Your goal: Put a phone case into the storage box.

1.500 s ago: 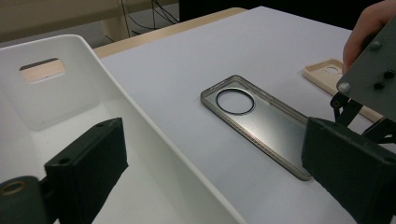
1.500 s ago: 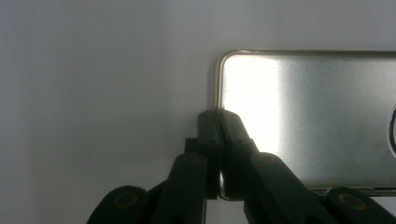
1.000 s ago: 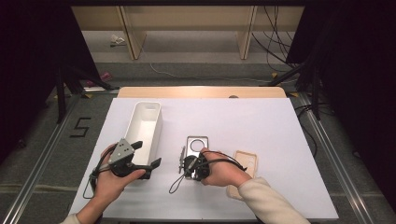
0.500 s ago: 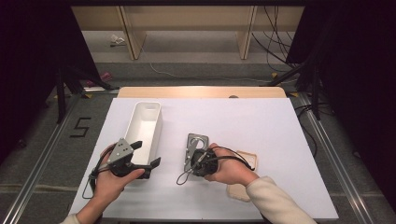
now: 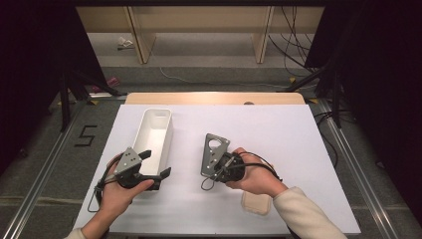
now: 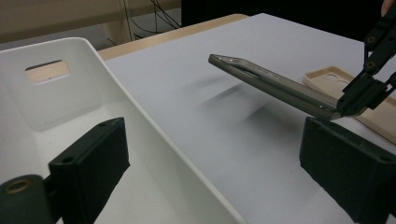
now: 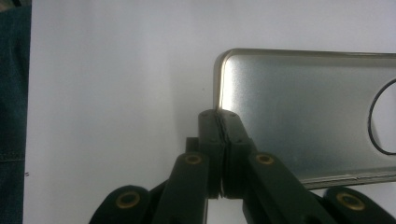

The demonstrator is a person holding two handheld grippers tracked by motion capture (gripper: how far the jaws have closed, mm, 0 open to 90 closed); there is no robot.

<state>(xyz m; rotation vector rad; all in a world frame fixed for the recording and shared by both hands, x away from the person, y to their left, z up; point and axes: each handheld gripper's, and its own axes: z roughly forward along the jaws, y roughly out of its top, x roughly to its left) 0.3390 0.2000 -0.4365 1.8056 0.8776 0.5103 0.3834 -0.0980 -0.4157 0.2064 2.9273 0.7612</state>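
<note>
**Grey phone shell lifted by one corner above the white table**

While the right gripper (image 5: 215,167) pinches its black jaws tight on a corner of the grey phone case (image 5: 214,153), the thin shell hangs clear of the table (image 5: 278,139), tilted, with its shadow lying soft on the surface below. From the right gripper view the case (image 7: 303,112) looks like brushed metal or metallic plastic: a flat, smooth panel with a raised rim, rounded corners and a round cut-out near one end. Edge-on, in the left gripper view, it (image 6: 271,84) is a slim dark sliver with small slots along its side.

The left gripper (image 5: 149,167) sits at the near end of the white bin (image 5: 155,134), its blocky matte jaws spread wide, one inside the bin and one outside its wall, not pressing on it. That bin is a long, glossy plastic trough with rounded corners and a slotted handle hole in its far wall. A beige, rubbery-looking phone cover (image 5: 256,201) lies flat on the tabletop beside the person's right wrist.
</note>
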